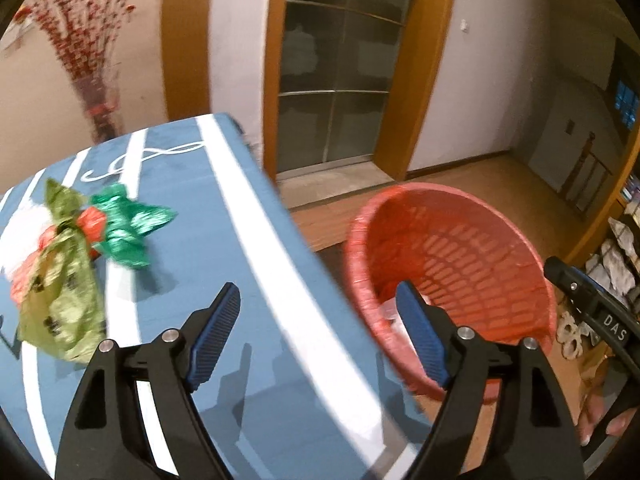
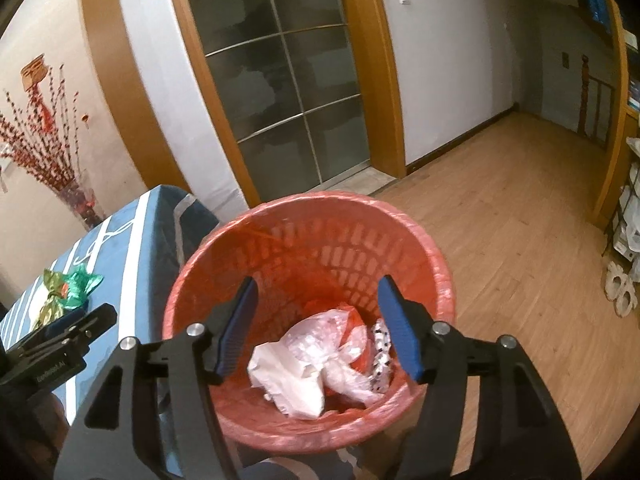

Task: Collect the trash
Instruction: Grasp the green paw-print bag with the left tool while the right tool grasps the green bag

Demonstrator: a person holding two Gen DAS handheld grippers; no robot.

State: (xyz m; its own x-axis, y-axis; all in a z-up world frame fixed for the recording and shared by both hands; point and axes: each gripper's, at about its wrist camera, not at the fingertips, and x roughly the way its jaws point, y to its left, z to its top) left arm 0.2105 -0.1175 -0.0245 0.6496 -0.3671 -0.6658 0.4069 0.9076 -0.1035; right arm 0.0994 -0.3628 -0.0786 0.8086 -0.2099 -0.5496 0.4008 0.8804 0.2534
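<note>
Right gripper (image 2: pixel 316 324) hangs directly above the mouth of the red basket (image 2: pixel 200 292), tilted down into it, blue-padded jaws spread wide with nothing between them. Left gripper (image 1: pixel 318 340) sits to the table side of the basket, angled down over the table's edge, jaws likewise spread and empty; one blue finger pad (image 1: pixel 216 340) is over the cloth, the other overlaps the basket's rim in the left wrist view. Table (image 1: pixel 260 320) stands just beside the basket, covered in a blue cloth with white stripes and a white looped line. Basket is a round, red, lattice-walled bin lined with thin reddish film, standing on the wood floor (image 2: pixel 500 240) close against the table's side. Inside the basket, at the bottom: crumpled white paper (image 2: pixel 288 376), a clear plastic bag (image 2: pixel 340 356) bunched against it, a scrap of red beneath, and a small white piece with black spots (image 2: pixel 380 360) at the wall. On the table, farther from the basket than the left gripper: an olive-green foil wrapper (image 1: pixel 60 300) with dark print, crumpled and twisted at the neck; touching it, a shiny green foil wrapper (image 1: pixel 128 232) and a bit of red (image 1: pixel 92 224) between the two. White material lies at the far side of the wrappers, blurred.
</note>
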